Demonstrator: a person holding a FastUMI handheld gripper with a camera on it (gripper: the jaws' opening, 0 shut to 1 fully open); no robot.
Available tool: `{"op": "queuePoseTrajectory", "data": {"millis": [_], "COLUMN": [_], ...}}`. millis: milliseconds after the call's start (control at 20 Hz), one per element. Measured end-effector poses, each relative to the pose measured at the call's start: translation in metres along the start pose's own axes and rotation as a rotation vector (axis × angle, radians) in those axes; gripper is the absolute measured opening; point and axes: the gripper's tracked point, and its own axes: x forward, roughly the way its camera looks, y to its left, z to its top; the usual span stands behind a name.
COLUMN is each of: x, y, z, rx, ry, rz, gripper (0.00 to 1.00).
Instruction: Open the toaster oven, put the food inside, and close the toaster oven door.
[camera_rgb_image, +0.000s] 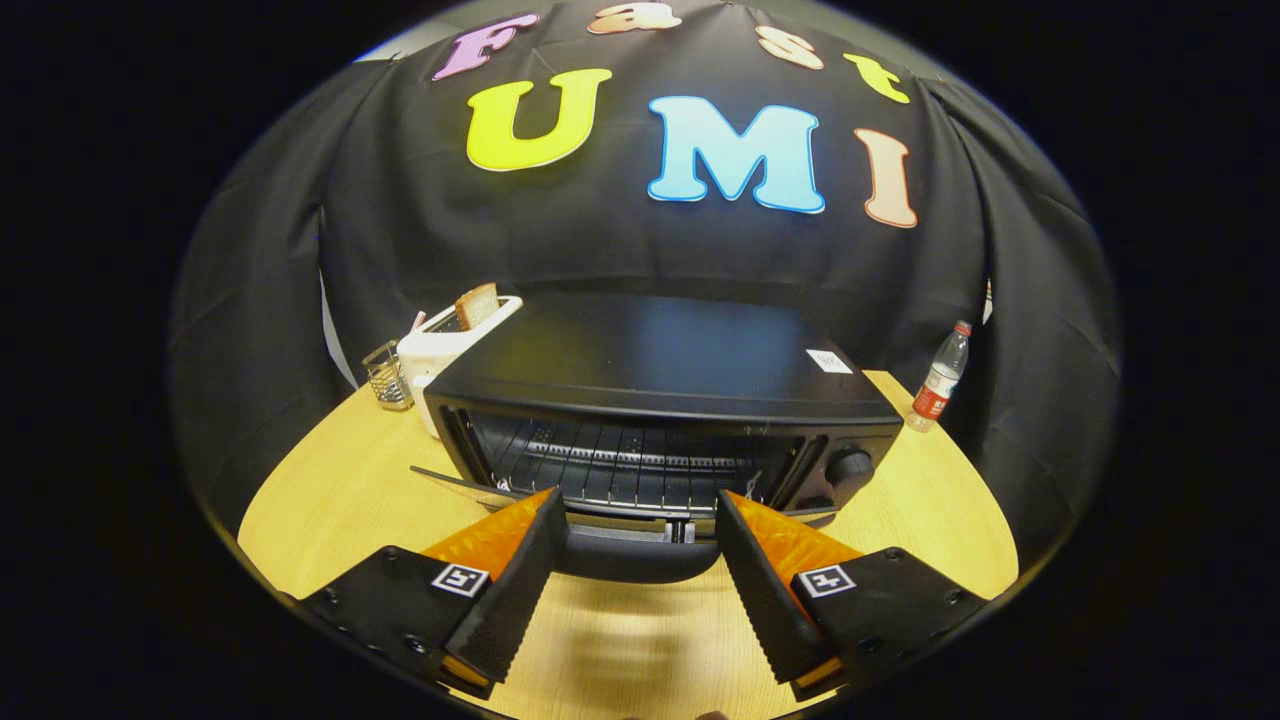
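Oven (660, 400): black toaster oven, centre of a round wooden bench (330, 470), its door (560, 515) dropped open toward the camera and lying about flat, so the wire rack (630, 465) inside is exposed. Door handle (635, 555): dark curved bar on the door's front edge, nearest the camera. Knob (850, 467): one round dial on the oven's right front panel. Sticker (829, 361): small white label on the oven's top, right rear corner; too small to make out. Tongs (640, 520): released, the two fingers spread wide and gripping nothing, their tips at either end of the door handle with the handle between them; whether they touch it I cannot tell. Toaster (450, 345): white, just behind the oven's left rear corner, beside it. Bread (477, 305): a brown slice standing upright in the toaster's slot, well apart from the tongs and outside the oven. Holder (388, 377): small wire basket to the left of the toaster, left of the oven. Bottle (940, 378): clear plastic, red label and cap, upright near the bench edge, right of the oven and apart from it.
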Motion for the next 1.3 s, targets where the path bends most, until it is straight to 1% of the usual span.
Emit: {"op": "queuePoseTrajectory", "data": {"millis": [150,400,500,550,650,750,850,1100,1300], "x": [-0.009,-0.02,-0.023,-0.023,-0.021,-0.023,-0.027,-0.048,-0.073], "y": [0.002,0.006,0.009,0.012,0.02,0.016,0.016,0.0,-0.035], "z": [-0.017,-0.049,-0.074,-0.089,-0.12,-0.147,-0.15,-0.136,-0.124], "rx": [-0.011,-0.025,-0.051,-0.064,-0.07,-0.073,-0.035,-0.07,-0.047], "ry": [0.039,0.115,0.186,0.224,0.305,0.391,0.383,0.325,0.296], "rz": [-0.007,0.007,0.017,0.032,0.088,0.111,0.132,0.126,0.081], "gripper": [0.97,0.96,0.96,0.96,0.98,0.99,0.98,0.97,0.97]}}
